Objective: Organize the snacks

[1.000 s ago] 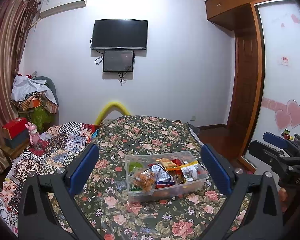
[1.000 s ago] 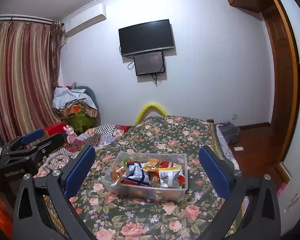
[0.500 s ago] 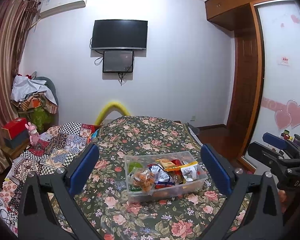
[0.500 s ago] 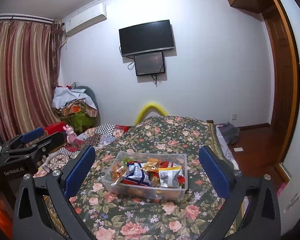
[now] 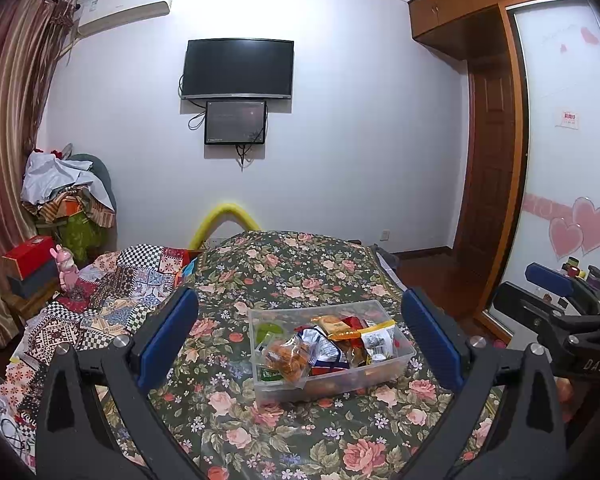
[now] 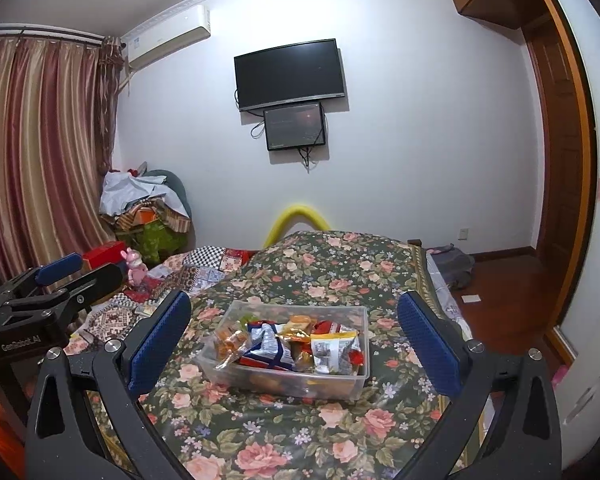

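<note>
Snacks point(image 5: 328, 344) are sitting piled in a clear bin point(image 5: 404, 354) on the floral bedspread point(image 5: 284, 268), just ahead of me. I'm holding the left gripper point(image 5: 298, 340) and right gripper point(image 6: 294, 346) above the near side of the bin, both with fingers spread wide and grasping nothing. A dark TV point(image 6: 290, 74) is hanging on the far wall.

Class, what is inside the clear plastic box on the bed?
The clear box holds a heap of snack packets, piled above its rim. Whatever lies beneath the top packets is covered.
</note>
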Available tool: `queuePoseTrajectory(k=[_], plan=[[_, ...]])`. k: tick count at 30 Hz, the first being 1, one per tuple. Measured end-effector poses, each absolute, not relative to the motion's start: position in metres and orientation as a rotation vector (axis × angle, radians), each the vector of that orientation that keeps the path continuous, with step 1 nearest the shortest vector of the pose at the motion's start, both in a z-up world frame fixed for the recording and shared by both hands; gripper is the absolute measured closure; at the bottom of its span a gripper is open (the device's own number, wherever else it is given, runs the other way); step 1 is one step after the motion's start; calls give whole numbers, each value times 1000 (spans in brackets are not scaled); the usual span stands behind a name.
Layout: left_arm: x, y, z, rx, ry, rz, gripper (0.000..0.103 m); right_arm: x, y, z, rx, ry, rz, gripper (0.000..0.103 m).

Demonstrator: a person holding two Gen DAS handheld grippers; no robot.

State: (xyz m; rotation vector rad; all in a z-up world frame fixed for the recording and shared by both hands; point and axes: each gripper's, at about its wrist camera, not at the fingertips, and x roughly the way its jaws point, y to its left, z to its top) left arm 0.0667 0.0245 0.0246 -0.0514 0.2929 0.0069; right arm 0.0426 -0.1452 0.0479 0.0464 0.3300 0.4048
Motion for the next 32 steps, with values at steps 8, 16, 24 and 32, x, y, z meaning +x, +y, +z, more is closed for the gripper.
queuePoseTrajectory(k=[8, 16, 24, 32], plan=[[68, 27, 24, -57, 296, 7, 0, 40, -144, 48, 29, 323, 388, 0], [67, 23, 23, -43, 297, 2, 0, 39, -144, 49, 20, 317, 381, 0], [68, 24, 22, -58, 318, -9, 0, 40, -145, 48, 19, 323, 381, 0], [69, 24, 19, -65, 335, -16, 0, 43, -143, 47, 15, 331, 382, 0]])
